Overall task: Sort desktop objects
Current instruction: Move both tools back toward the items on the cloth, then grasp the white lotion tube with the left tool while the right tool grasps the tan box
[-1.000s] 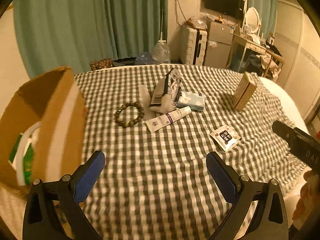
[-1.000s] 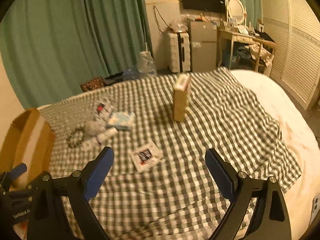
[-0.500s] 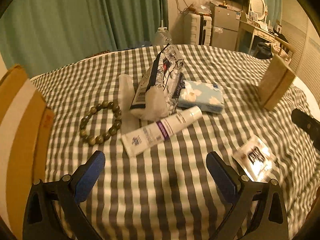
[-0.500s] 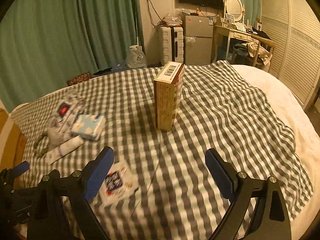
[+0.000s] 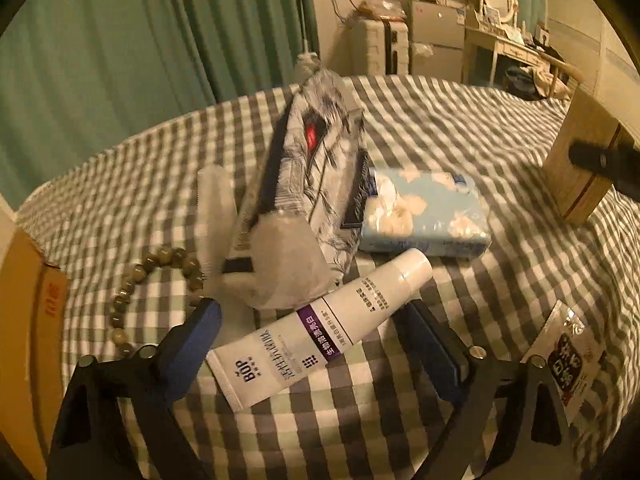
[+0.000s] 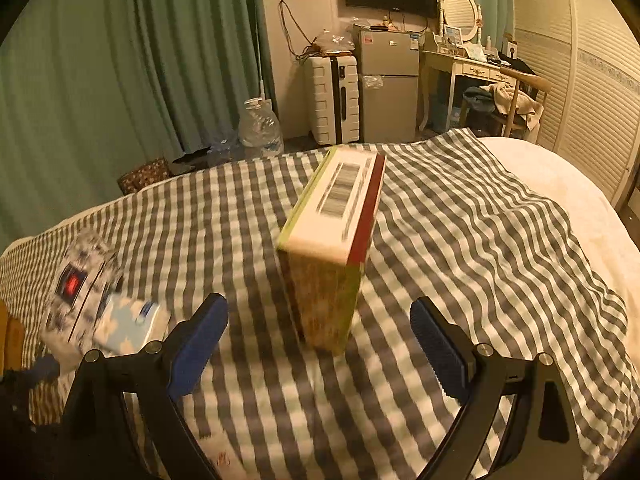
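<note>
The beaded bracelet [image 5: 156,292] is partly hidden behind the left gripper's [image 5: 310,344] near finger, and the foil sachet [image 5: 568,356] is cut off behind the other finger's frame. In the right wrist view the patterned packet [image 6: 76,284] and the pale blue tissue pack [image 6: 132,322] are smeared by blur — their print cannot be read.

A second ago both grippers were farther back; now the white tube [image 5: 320,336] lies between the left gripper's blue pads, untouched, the jaws having just narrowed a little yet wide apart. The right gripper [image 6: 320,340] stands spread too, just short of the upright carton [image 6: 332,256], which stands near the middle of the checked cloth [image 6: 460,248].

The tube is smooth plastic with a purple band; the cloth is soft gingham, wrinkled towards its right edge. What looks like a cardboard box [image 5: 28,320] sits at the cloth's left edge.
</note>
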`<control>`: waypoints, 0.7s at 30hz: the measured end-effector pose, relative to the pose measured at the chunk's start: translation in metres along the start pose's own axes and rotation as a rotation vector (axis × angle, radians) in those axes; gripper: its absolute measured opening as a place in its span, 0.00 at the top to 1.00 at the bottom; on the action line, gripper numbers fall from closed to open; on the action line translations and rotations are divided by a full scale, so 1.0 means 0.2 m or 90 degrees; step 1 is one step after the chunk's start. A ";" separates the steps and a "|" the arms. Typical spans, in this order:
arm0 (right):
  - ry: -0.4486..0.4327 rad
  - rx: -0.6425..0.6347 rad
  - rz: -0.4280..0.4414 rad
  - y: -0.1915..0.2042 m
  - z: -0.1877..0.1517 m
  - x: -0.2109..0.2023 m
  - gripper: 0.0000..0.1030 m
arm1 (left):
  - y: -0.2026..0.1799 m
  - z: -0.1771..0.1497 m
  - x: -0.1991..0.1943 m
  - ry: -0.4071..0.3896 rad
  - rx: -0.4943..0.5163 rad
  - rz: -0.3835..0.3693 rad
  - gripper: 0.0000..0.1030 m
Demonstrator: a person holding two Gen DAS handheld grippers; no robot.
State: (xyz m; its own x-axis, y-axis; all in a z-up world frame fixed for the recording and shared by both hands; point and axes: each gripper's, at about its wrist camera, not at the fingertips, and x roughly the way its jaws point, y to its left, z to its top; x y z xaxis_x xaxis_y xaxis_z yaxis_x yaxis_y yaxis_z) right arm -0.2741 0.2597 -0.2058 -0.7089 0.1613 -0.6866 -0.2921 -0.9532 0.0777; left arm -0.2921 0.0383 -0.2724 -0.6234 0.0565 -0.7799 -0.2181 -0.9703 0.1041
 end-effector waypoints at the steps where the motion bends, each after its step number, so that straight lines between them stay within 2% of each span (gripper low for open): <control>1: -0.002 0.003 0.000 0.00 0.01 0.01 0.10 | 0.01 0.00 0.00 -0.007 -0.004 -0.014 0.13; 3: -0.007 0.008 0.000 -0.01 0.04 0.03 0.10 | 0.01 -0.01 0.00 -0.011 0.012 -0.029 0.19; 4: -0.006 0.010 -0.001 -0.01 0.06 0.05 0.11 | 0.00 -0.01 0.00 -0.012 0.028 -0.037 0.28; 5: -0.005 0.010 -0.002 -0.01 0.07 0.06 0.14 | -0.02 -0.01 -0.01 -0.007 0.057 -0.057 0.47; 7: 0.012 0.000 0.008 -0.01 0.09 0.10 0.33 | -0.04 -0.01 -0.04 0.008 0.094 -0.082 0.65; 8: 0.024 -0.007 0.017 -0.03 0.09 0.12 0.55 | -0.05 -0.01 -0.05 0.015 0.110 -0.082 0.70; 9: 0.036 -0.012 0.017 -0.04 0.09 0.13 0.61 | -0.06 -0.02 -0.06 0.022 0.123 -0.083 0.71; 12: 0.040 0.002 0.028 -0.10 0.08 0.13 0.69 | -0.05 -0.03 -0.08 0.030 0.126 -0.088 0.76; 21: 0.042 -0.009 0.031 -0.09 0.02 -0.01 0.69 | 0.00 -0.08 -0.24 0.045 0.069 -0.106 0.76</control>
State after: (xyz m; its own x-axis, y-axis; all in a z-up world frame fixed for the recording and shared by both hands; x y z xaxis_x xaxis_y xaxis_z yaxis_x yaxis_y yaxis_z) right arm -0.2695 0.2777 -0.2034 -0.6782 0.0986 -0.7283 -0.2490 -0.9632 0.1014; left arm -0.2504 0.0316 -0.2436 -0.5185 0.1938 -0.8329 -0.3955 -0.9179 0.0327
